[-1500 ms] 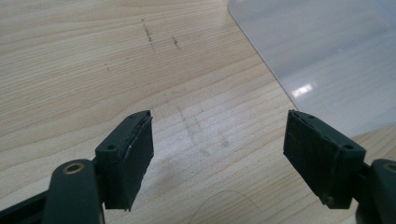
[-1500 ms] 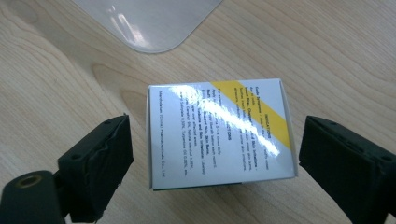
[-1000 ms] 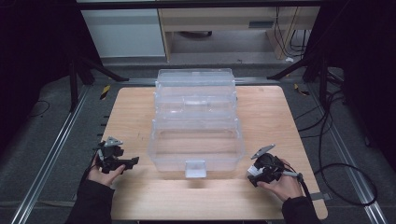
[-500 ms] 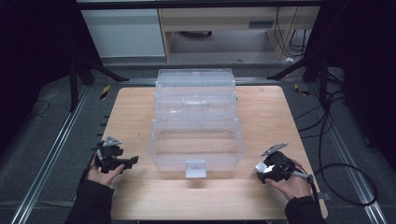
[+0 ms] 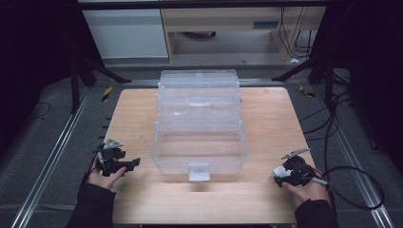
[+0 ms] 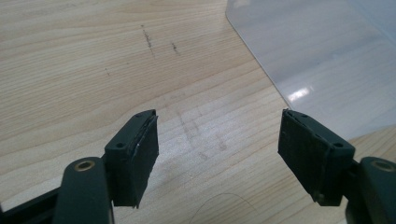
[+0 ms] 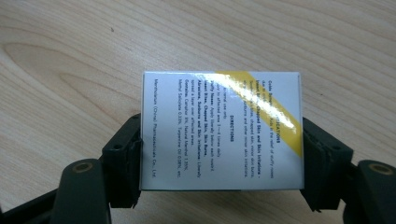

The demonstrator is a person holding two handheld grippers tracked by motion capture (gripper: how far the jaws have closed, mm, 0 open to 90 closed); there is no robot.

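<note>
Small white box [image 7: 220, 130] with a yellow stripe and fine print, gripped in the right tongs [image 5: 285, 176] at lower right of the high view, low over the tabletop [image 5: 266, 118]. Left tongs [image 6: 219, 149] spread wide with nothing between, having just narrowed a little, at lower left beside the clear case [image 5: 199, 137].

Risk, as a guess: glossy, flat-sided cardboard sliding or twisting out under a light squeeze; crushed walls under a hard one. Another: box corner catching the rim of the case, centre frame. Case of hard see-through plastic, stepped tiers, rounded corners, front latch. Pale wood grain, faintly scuffed.
</note>
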